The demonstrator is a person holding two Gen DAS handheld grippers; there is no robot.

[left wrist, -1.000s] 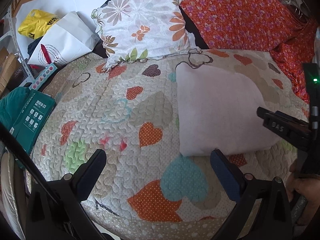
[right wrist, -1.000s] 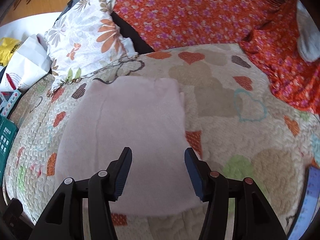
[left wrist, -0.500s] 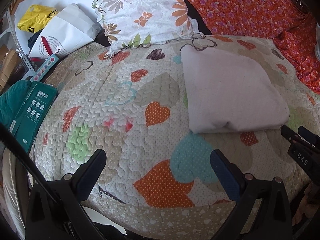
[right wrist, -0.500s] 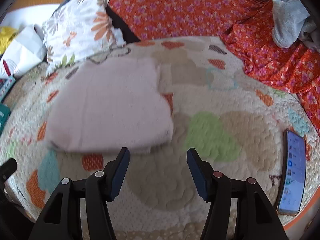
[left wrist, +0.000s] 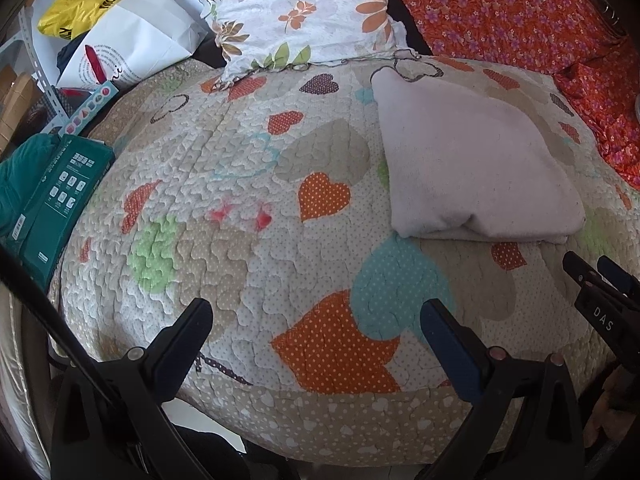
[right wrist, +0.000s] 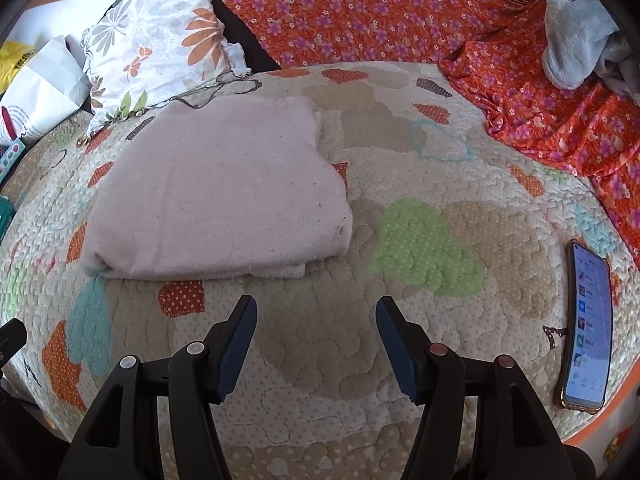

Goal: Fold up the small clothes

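A pale pink garment (left wrist: 472, 160) lies folded into a flat rectangle on the heart-patterned quilt (left wrist: 240, 208); it also shows in the right wrist view (right wrist: 224, 196). My left gripper (left wrist: 316, 320) is open and empty, held above the quilt's near edge, left of and nearer than the garment. My right gripper (right wrist: 316, 316) is open and empty, just short of the garment's near folded edge. The right gripper's fingers (left wrist: 600, 284) show at the right edge of the left wrist view.
A floral pillow (left wrist: 304, 12) lies behind the garment. An orange flowered blanket (right wrist: 400, 12) covers the back and right. A phone (right wrist: 588, 332) lies screen-up at the quilt's right edge. A green box (left wrist: 60, 200), white bag (left wrist: 132, 48) and yellow bag (left wrist: 76, 12) sit left. Grey-blue clothes (right wrist: 576, 48) lie far right.
Both grippers have pulled back toward the near edge of the quilt, away from the folded garment. The right gripper was over the garment and is now short of it.
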